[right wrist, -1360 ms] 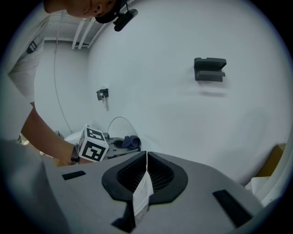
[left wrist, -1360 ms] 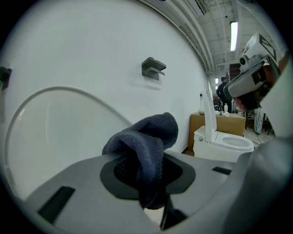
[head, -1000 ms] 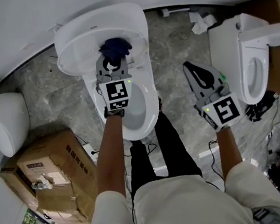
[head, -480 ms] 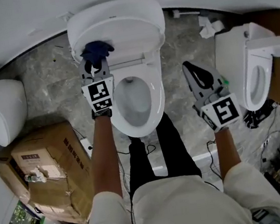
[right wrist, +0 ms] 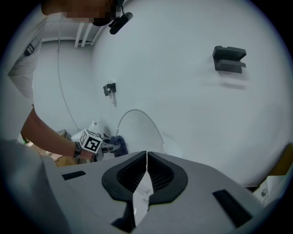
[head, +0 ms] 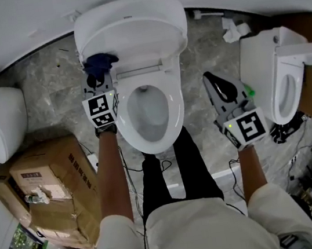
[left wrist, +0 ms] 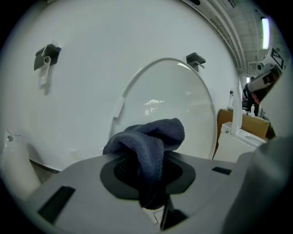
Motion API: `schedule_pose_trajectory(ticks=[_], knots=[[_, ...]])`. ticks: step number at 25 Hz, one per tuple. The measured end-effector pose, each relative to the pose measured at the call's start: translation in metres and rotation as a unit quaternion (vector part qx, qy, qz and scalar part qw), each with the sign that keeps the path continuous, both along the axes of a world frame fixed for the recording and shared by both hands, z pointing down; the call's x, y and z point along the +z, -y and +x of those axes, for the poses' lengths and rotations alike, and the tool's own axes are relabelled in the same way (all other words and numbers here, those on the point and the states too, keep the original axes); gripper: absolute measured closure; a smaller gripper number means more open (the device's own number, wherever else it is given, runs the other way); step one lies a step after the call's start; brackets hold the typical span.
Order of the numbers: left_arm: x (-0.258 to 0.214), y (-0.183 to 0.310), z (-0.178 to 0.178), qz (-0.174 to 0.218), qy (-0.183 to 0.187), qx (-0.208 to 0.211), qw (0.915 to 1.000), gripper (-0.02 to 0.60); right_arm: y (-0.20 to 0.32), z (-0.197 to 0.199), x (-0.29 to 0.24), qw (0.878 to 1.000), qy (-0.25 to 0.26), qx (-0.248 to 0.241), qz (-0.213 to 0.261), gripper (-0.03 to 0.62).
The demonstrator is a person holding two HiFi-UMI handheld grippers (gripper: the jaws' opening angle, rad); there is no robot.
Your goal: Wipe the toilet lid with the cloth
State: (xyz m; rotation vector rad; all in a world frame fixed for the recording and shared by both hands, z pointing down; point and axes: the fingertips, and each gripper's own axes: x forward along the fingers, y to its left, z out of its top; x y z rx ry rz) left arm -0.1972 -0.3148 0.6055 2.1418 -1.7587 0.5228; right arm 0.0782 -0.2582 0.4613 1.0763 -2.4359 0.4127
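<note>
Cloth (left wrist: 146,141) clamped in left hand-held gripper (head: 99,76), at raised toilet lid's (head: 135,33) left edge just ahead. Right hand-held gripper (head: 214,79) closed, empty, off aside. Wiping looks underway; most of lid probably left.

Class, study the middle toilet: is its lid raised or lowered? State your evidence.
Raised. The toilet lid stands upright at the back, and the head view looks straight down into the uncovered bowl.

Head view looks down; both gripper views face the toilet lid (left wrist: 174,100).
</note>
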Motion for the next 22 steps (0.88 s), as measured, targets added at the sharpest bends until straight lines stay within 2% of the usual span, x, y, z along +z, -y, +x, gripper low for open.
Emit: schedule_pose_trajectory(ticks=[6,11,17,19,22], knots=[[0.004,0.009,0.027,0.030,-0.030,-0.018,0.9989,0.495,-0.005,0.010,0.022,1.000,-0.002,0.002,-0.020,0.565],[0.003,0.020,0.096,0.051,-0.046,0.027,0.9973,0.495,-0.006,0.032,0.040,0.999,-0.012,0.013,-0.031,0.565],[-0.001,0.025,0.184,0.053,-0.073,0.100,0.9909,0.495,-0.001,0.049,0.038,0.999,-0.006,0.026,-0.023,0.565],[0.001,0.024,0.209,0.050,-0.071,0.130,0.9876,0.495,0.000,0.054,0.037,0.999,-0.005,0.030,-0.023,0.565],[0.012,0.020,0.246,0.053,-0.048,0.191,0.9791,0.495,0.001,0.060,0.038,0.999,-0.005,0.034,-0.024,0.565]])
